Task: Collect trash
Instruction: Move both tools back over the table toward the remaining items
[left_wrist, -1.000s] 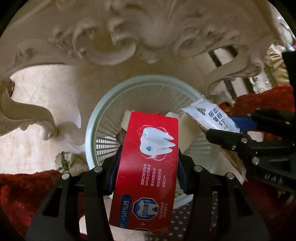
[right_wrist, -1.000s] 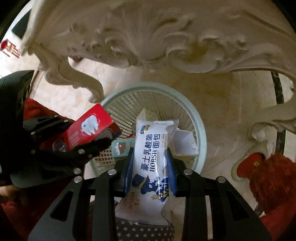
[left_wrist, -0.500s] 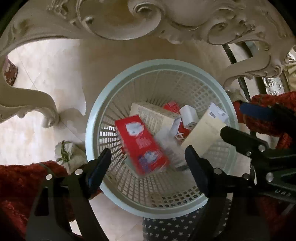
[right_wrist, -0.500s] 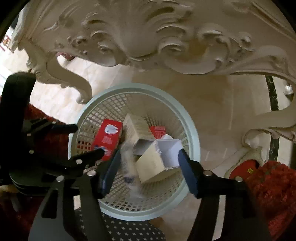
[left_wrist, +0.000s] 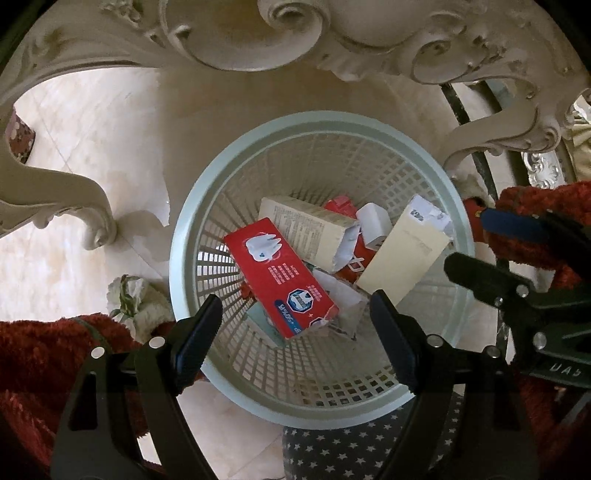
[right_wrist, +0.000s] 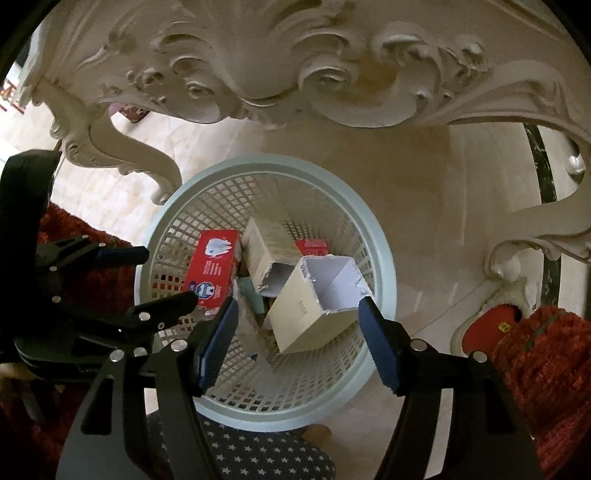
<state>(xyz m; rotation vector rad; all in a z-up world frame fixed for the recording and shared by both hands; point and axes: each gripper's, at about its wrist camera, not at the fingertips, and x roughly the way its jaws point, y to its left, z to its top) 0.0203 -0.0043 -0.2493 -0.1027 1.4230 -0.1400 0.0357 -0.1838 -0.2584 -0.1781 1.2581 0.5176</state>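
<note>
A pale green mesh waste basket stands on the floor below both grippers; it also shows in the right wrist view. Inside lie a red toothpaste box, also in the right wrist view, several cream cartons, and a white bread wrapper partly hidden under them. My left gripper is open and empty above the basket's near side. My right gripper is open and empty above the basket, and shows at the right of the left wrist view.
An ornate cream carved table arches over the basket, with curled legs at left and right. Red shaggy rug lies on both sides. Grey star-print fabric is at the near edge. Marble floor lies beyond.
Both grippers opened. The red toothpaste box dropped from the left gripper and the bread wrapper from the right; both now lie in the basket.
</note>
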